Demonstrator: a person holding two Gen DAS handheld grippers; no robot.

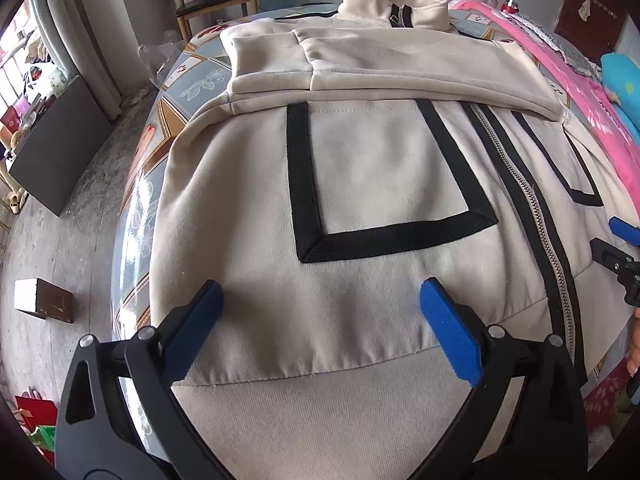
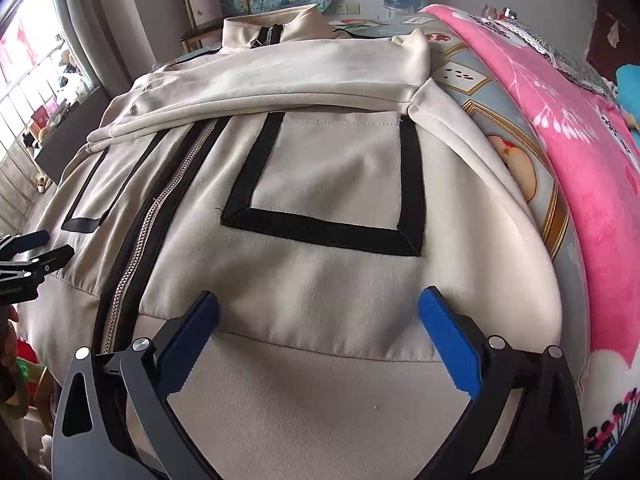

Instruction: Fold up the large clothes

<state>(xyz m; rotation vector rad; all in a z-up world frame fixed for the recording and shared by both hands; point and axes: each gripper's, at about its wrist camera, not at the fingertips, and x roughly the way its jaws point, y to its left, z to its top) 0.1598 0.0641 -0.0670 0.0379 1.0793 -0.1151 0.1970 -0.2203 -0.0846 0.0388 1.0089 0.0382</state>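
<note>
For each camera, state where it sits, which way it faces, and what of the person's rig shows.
Left wrist: on the left gripper, angled down over the jacket hem; own open blue pads, right gripper at the edge.
Right wrist: on the right gripper, same downward tilt; own open pads, left gripper at the edge.
Shared: jacket, zipper, collar, pink blanket.

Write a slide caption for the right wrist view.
Open right gripper poised over the hem of a zipped cream jacket, sleeves folded across its chest, beside a pink blanket.
</note>
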